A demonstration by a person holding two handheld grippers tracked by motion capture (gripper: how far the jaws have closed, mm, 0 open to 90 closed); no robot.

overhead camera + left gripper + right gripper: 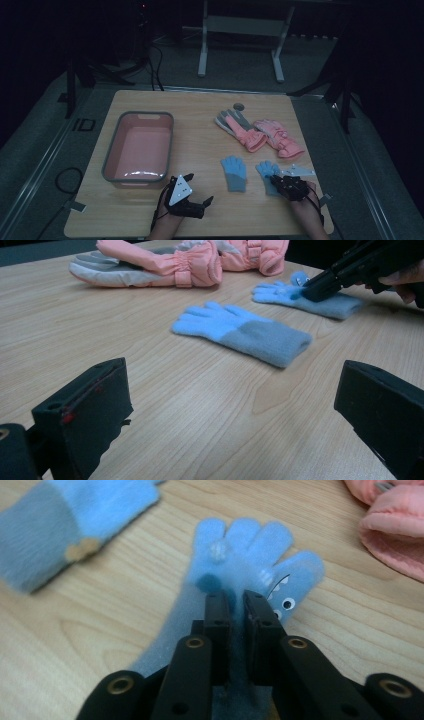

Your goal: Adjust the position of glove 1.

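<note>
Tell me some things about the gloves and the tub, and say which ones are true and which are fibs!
1. The right tool is pinching a blue glove. True.
2. The pink tub has gloves inside. False: it is empty.
3. The left tool is holding the other blue glove. False: its jaws are wide open over bare table.
4. The two pink gloves lie farther back than the blue ones. True.
</note>
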